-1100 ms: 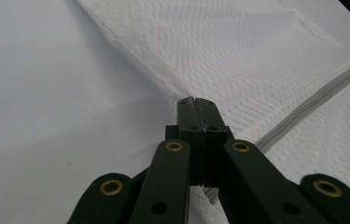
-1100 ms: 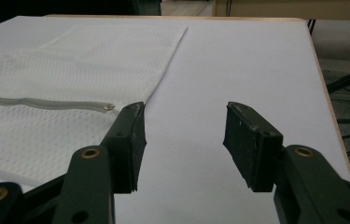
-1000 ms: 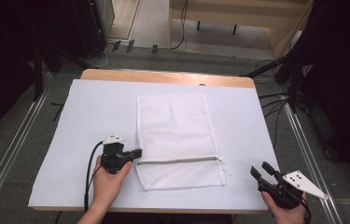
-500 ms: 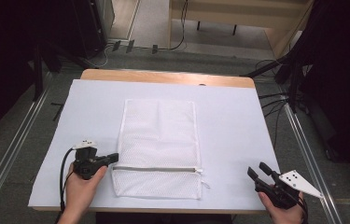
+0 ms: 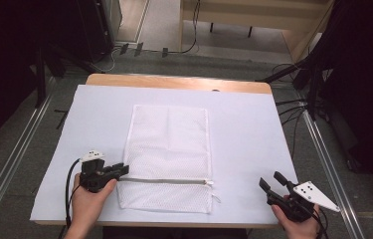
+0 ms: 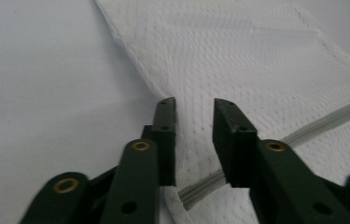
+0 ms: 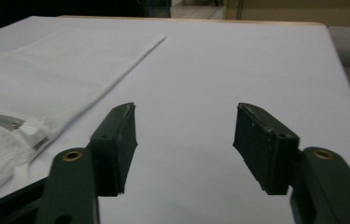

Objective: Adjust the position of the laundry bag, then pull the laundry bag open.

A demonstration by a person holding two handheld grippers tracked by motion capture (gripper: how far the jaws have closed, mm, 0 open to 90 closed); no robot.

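Left gripper (image 5: pixel 117 171) sits at the left end of the zipper (image 5: pixel 166 181) on the white mesh bag (image 5: pixel 169 149), near the front-left of the desk (image 5: pixel 253 144); in the left gripper view its jaws stand a little apart over the mesh with the zipper end between them, so it looks open, not clamped on the fabric. The likely trouble is that closing here catches only loose mesh and bunches it, or drags the whole bag sideways, since nothing pins the other end. The bag lies flat at the desk's middle, its long axis running from the front edge toward the back edge, the zipper crossing it near the front, pull tab (image 7: pixel 31 131) at the right. Right gripper (image 5: pixel 276 185) hovers wide open near the front-right corner, well apart from the bag.
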